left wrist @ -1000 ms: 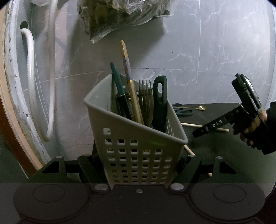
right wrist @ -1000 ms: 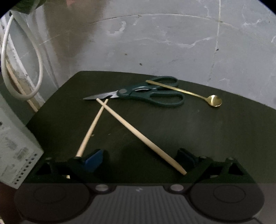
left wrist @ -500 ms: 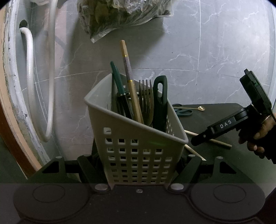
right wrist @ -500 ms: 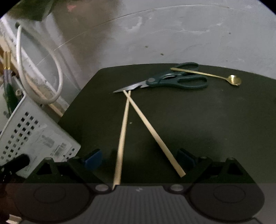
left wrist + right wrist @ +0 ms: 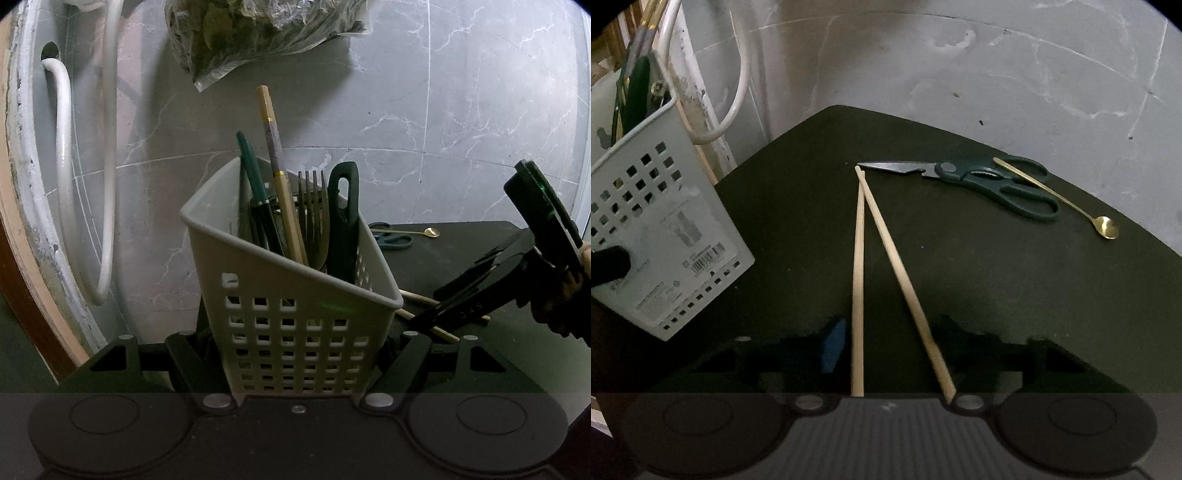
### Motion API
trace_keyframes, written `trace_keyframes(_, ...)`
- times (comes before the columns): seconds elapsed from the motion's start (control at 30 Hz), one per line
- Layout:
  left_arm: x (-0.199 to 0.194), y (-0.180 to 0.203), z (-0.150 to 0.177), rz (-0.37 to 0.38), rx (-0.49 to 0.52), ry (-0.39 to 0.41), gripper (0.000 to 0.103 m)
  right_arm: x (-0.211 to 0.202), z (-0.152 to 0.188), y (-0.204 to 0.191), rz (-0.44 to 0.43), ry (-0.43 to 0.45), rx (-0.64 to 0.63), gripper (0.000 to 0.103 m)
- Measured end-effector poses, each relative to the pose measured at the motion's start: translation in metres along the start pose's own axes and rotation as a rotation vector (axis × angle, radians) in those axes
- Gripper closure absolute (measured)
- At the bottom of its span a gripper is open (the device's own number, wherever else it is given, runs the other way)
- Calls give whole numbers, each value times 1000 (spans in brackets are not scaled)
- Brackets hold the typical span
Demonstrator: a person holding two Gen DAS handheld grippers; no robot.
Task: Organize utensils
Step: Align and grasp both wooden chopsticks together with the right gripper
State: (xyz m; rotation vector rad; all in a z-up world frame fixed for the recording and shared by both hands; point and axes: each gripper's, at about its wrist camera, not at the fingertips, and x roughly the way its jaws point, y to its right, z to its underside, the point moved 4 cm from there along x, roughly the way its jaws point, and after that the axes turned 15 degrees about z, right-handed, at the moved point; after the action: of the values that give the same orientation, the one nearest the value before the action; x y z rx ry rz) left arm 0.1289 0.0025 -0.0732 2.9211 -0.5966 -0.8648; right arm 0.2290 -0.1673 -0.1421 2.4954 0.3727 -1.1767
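Note:
My left gripper (image 5: 297,363) is shut on a pale perforated utensil basket (image 5: 295,332), one finger at each side of its base. A fork (image 5: 314,206), a long chopstick (image 5: 280,184) and dark-handled tools stand in the basket. Two wooden chopsticks (image 5: 857,258) lie in a narrow V on the dark table (image 5: 997,295), and their near ends run between my right gripper's (image 5: 890,343) fingers. Its jaws are closing; the pads stand just beside the sticks. The basket (image 5: 665,236) is tilted at the left of the right wrist view. The right gripper (image 5: 424,317) also shows low beside the basket.
Green-handled scissors (image 5: 990,181) and a thin gold spoon (image 5: 1108,227) lie at the table's far right. A white hose (image 5: 62,184) loops along the wall at left. A plastic bag (image 5: 258,33) of greens hangs above the basket. Grey marble tiles are behind.
The right gripper has swung left toward the basket and rolled, so both chopsticks now run between its fingers, and its jaws have narrowed. The left gripper and basket have not moved.

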Motion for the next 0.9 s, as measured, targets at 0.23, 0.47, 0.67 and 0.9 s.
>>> trace_keyframes(0.23, 0, 0, 0, 0, 0, 0, 26, -8, 7, 5, -6, -20, 7, 84)
trace_keyframes(0.47, 0, 0, 0, 0, 1, 0, 26, -12, -4, 2, -30, -2, -30, 66)
trace_keyframes(0.67, 0, 0, 0, 0, 0, 1, 26, 4, -30, -3, -38, -8, -78, 66)
trace_keyframes(0.9, 0, 1, 0, -3, -1, 2, 26, 14, -40, -12, -2, -72, -126, 68)
